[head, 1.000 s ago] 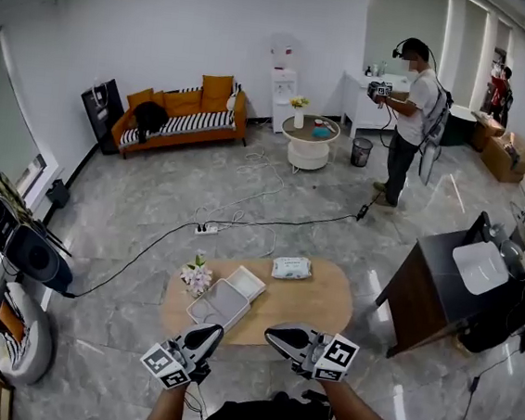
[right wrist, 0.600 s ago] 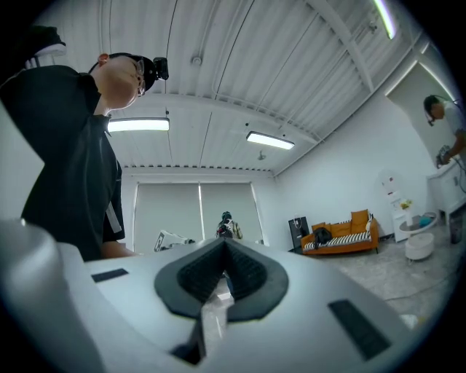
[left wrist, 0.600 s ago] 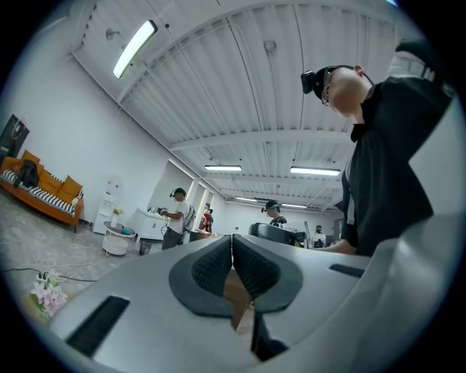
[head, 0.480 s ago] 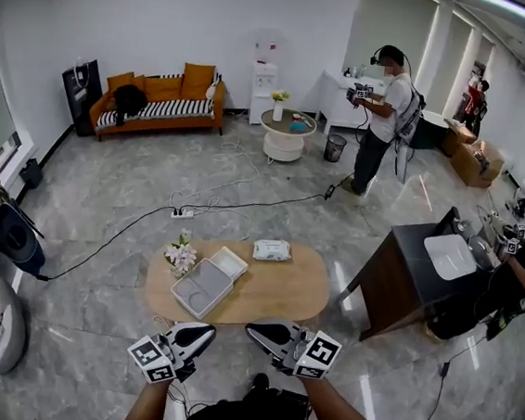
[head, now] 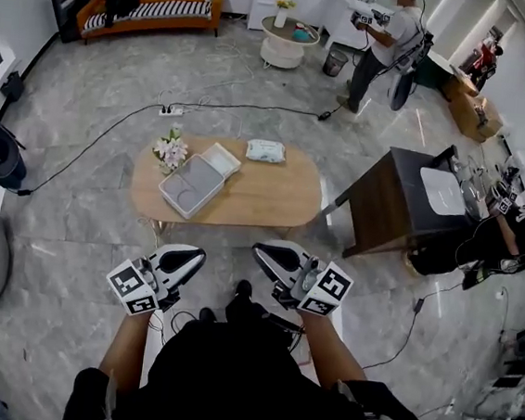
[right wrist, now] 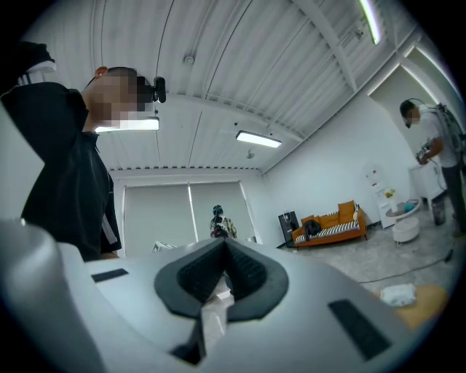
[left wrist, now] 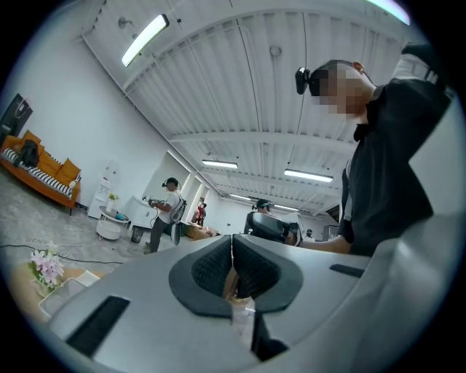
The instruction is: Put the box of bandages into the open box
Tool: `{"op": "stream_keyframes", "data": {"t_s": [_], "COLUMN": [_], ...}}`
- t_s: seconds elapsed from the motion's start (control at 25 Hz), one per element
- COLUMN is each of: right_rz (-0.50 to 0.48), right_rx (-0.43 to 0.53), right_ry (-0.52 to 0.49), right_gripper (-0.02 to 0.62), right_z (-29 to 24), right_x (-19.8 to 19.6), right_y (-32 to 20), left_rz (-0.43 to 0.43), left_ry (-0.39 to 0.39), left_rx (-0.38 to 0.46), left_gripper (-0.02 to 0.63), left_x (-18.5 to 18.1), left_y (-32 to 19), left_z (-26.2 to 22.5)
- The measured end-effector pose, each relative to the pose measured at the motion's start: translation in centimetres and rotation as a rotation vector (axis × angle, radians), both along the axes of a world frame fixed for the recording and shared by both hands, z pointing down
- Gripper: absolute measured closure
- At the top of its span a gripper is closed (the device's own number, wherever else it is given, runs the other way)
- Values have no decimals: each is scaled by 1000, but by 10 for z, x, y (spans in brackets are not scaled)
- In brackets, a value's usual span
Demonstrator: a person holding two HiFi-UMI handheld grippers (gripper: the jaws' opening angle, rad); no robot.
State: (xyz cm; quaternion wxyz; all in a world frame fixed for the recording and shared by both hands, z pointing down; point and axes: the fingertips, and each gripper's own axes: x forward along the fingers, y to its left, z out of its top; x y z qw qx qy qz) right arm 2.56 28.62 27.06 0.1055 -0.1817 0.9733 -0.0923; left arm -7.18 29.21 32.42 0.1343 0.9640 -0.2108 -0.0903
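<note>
The box of bandages [head: 266, 151], a white pack, lies at the far edge of the oval wooden table [head: 263, 200]. The open box [head: 190, 185], a grey tray with its white lid [head: 219, 160] folded back, sits on the table's left part beside a bunch of flowers [head: 169, 148]. My left gripper [head: 197, 255] and right gripper [head: 260, 249] hang close to my body, short of the table's near edge. Both are shut with nothing between the pads, as the left gripper [left wrist: 232, 239] and right gripper [right wrist: 223, 244] views show. The right gripper view catches the white pack [right wrist: 399, 293] low right.
A dark cabinet [head: 398, 205] with a white basin stands right of the table, with a seated person [head: 521, 232] beyond it. Cables and a power strip [head: 170, 109] cross the floor behind the table. A standing person [head: 383, 35], a round side table [head: 289, 41] and an orange sofa [head: 154, 2] are at the back.
The head view has tipped downward, so the table now sits higher in it. Both grippers have dropped lower in the picture, nearer my body, and remain shut.
</note>
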Motion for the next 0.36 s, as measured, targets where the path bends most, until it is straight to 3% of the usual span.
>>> {"op": "stream_keyframes", "data": {"t_s": [0.16,0.36], "right_rz": [-4,-3], "right_rx": [15,12], "right_ry": [74,70], "right_gripper": [585,584], "right_z": [7,9], "right_x": [-10,-23], "right_y": [2,-1], "left_rz": [-10,1], "left_ry": [10,5], "left_rx": [-5,-8], "left_gripper": [588,588], "left_x": [-9,-15], "left_y": [-4,-9], "left_z": [1,3]}}
